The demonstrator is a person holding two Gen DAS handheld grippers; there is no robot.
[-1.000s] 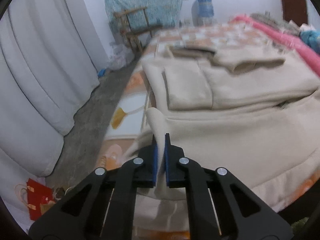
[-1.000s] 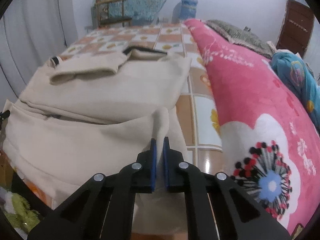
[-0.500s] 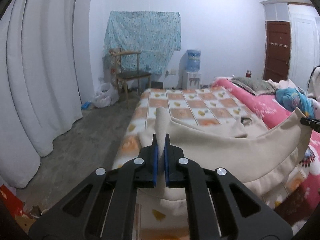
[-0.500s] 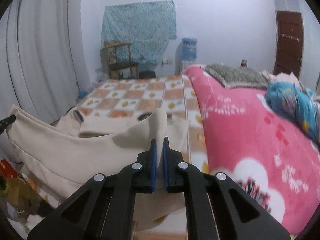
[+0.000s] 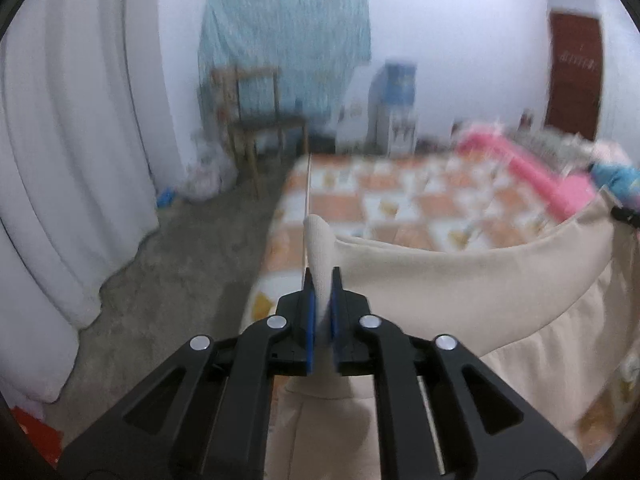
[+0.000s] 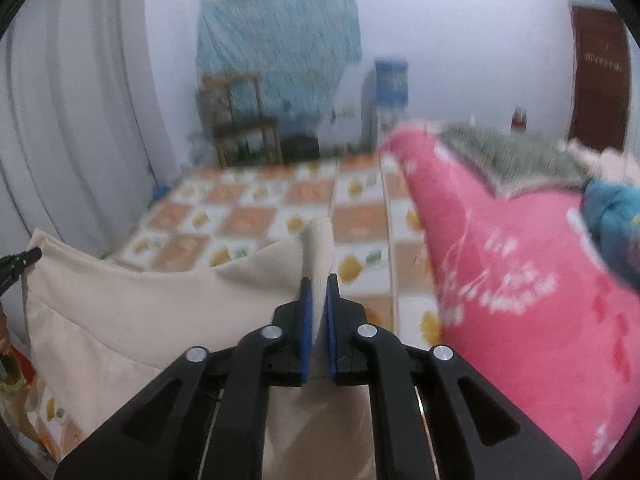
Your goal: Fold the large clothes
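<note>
- Left wrist view: the left claw (image 5: 321,280) pinches a corner of the beige garment (image 5: 460,280) between its blue pads, and its jaws are easing apart with the cloth between them.
- The garment hangs stretched above the checked bed (image 5: 380,196), its far corner at the right edge, where a dark tip shows, cut off.
- The room is blurred; a chair (image 5: 256,120) and a water dispenser (image 5: 392,104) stand by the back wall.
- Right wrist view: the right claw (image 6: 317,286) pinches the other corner, pointing down toward the bed.
- The cloth sags leftward to the left claw's tip (image 6: 24,258).
- A pink blanket (image 6: 520,280) lies to the right.
</note>
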